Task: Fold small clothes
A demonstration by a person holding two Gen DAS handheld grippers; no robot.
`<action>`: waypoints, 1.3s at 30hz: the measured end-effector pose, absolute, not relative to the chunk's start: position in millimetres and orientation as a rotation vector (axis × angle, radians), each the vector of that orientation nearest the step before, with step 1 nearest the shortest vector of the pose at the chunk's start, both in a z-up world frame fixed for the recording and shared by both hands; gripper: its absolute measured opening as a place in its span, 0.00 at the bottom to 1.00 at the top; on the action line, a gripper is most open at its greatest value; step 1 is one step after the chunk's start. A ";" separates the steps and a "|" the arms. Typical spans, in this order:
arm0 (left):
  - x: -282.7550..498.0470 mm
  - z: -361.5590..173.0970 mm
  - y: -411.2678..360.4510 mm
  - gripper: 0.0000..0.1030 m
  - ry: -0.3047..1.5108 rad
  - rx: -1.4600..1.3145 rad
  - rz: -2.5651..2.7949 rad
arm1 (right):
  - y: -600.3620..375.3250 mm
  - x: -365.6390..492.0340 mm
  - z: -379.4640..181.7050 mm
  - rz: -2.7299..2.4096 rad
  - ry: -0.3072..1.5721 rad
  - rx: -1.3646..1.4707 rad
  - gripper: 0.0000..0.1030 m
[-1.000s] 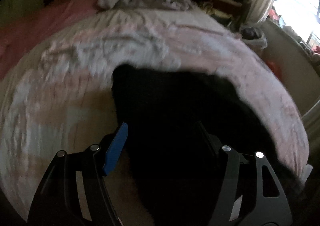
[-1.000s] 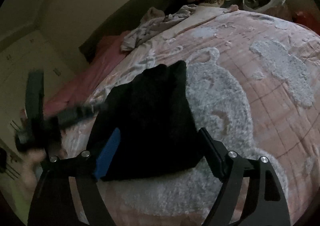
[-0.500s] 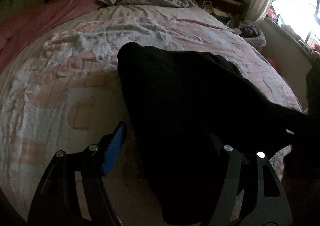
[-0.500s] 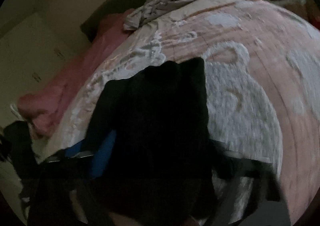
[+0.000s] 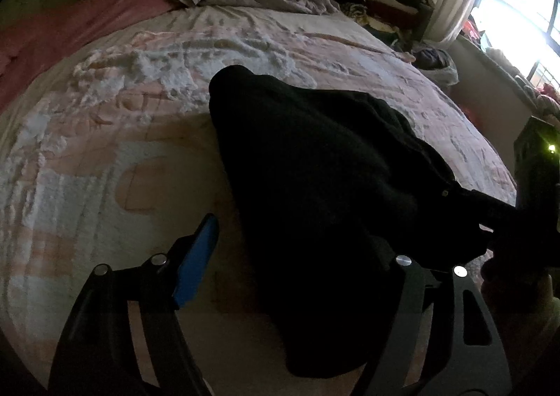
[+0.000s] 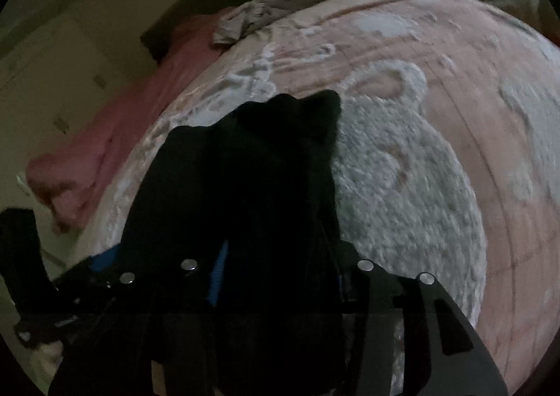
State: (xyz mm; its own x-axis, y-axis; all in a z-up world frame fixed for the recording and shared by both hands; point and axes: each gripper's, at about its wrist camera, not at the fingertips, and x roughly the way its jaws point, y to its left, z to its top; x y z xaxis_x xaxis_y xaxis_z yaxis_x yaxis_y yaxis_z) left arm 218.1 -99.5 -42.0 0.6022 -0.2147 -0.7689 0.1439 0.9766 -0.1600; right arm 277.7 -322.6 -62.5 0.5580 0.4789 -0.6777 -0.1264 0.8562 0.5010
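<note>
Now the black garment [image 5: 325,165] is bunched and dragged toward the near edge of the bed [image 5: 105,158]. A second ago it lay flat as a tidy rectangle on the pink-and-white blanket [image 6: 402,186]. My read: that's a re-grip or a pick-up for the next fold, not a finished fold.

Right gripper [image 6: 276,277]: jaws came in sharply, then have just been opening a bit. Black fabric fills the gap between them, with the blue pad half buried in it. Looks clamped on the near edge of the garment, though the picture is too dark to see pad contact cleanly.

Left gripper [image 5: 294,249]: jaws have just been opening and stand wide apart. Blue pad is clear of the cloth, with bare blanket beside it. The other finger is hidden behind black fabric. Nothing pinched there. Garment's far corner rests on the blanket; the near end lifts toward the right gripper.
</note>
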 end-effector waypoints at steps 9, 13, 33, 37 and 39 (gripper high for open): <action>214.1 -41.2 -93.7 0.64 0.910 -0.105 -0.211 | -315.2 251.0 -47.2 0.247 0.876 0.305 0.75; 210.3 -37.2 -90.7 0.64 0.904 -0.114 -0.212 | -319.3 234.5 -35.1 0.241 0.835 0.309 0.81; 129.5 9.5 -83.8 0.91 0.753 -0.066 -0.237 | -310.3 119.2 36.4 0.262 0.583 0.223 0.95; 112.8 7.5 -81.3 0.91 0.748 -0.062 -0.232 | -307.0 105.5 33.1 0.247 0.599 0.192 0.95; 106.3 4.4 -79.9 0.91 0.755 -0.060 -0.231 | -304.7 99.7 28.5 0.238 0.617 0.173 0.95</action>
State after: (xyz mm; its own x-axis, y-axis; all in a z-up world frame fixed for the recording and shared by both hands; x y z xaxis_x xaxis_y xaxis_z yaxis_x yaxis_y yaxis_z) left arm 106.3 -79.9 4.4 0.7044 -0.2290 -0.6718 0.1863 0.9730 -0.1363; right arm 99.7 -304.7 28.5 0.7894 0.2713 -0.5506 -0.1685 0.9584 0.2305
